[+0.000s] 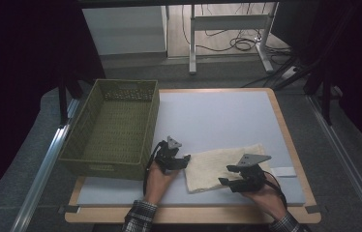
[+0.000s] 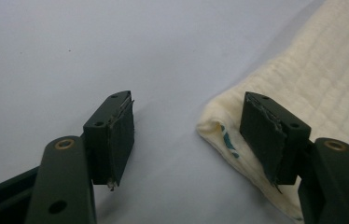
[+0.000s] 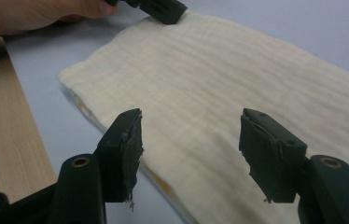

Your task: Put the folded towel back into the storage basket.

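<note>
Folded cream cloth (image 1: 225, 167) lying flat on the grey desk (image 1: 218, 116), near its front edge, between the two grippers. Left gripper (image 1: 183, 161) at the cloth's left edge, fingers (image 2: 116, 135) spread, with bare desk between them and the cloth's rounded corner just inside the right-hand finger; touching or merely overlapping, hard to tell. Small blue-green marking peeking from the fold there, mostly hidden behind that finger. Right gripper (image 1: 226, 175) low over the cloth's front part, fingers (image 3: 263, 151) spread with nothing pinched between them; cloth passing under the gap, front edge just beside the left-hand finger. Faint orange marks along that edge, too blurred to read. In the right gripper view, tip of the left gripper at the cloth's far corner, cut off by the top of the frame together with the hand (image 3: 32, 16) holding it. Green woven basket (image 1: 113, 128) well to the left of the left fingers, its front wall in shadow. Plaid sleeves cut off at the bottom of the high view.
</note>
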{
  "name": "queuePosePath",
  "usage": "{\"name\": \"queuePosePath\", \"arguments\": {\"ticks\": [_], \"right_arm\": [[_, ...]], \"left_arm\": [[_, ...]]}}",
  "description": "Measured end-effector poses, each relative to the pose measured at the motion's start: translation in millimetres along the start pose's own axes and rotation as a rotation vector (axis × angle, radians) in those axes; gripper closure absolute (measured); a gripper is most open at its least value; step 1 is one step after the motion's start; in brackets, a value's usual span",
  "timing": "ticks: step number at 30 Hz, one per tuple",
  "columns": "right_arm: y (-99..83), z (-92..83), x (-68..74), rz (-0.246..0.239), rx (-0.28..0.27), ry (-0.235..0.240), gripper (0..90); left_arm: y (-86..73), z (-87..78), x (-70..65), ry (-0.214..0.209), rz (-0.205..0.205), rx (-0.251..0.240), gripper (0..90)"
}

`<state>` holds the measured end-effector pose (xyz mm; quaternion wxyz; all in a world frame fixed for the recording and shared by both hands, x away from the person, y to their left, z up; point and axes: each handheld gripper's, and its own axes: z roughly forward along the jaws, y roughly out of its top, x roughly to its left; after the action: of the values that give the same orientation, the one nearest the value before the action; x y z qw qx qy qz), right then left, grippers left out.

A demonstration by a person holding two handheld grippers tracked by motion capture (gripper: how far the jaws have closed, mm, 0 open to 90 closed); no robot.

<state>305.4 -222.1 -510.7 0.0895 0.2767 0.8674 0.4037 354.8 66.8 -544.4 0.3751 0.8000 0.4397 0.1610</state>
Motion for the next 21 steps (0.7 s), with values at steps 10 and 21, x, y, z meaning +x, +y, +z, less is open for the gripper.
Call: {"name": "queuePosePath", "arguments": {"ticks": [10,21], "right_arm": [[10.9,17.9,21.1,-0.051,-0.002,0.055,43.2],[27.7,51.2,56.0,-0.121,0.036,0.163,53.4]], "left_arm": [[0.0,0.0,0.3,-0.001,-0.001,-0.001,35.1],[0.0,0.0,0.4,-0.002,-0.001,-0.001,35.2]]}}
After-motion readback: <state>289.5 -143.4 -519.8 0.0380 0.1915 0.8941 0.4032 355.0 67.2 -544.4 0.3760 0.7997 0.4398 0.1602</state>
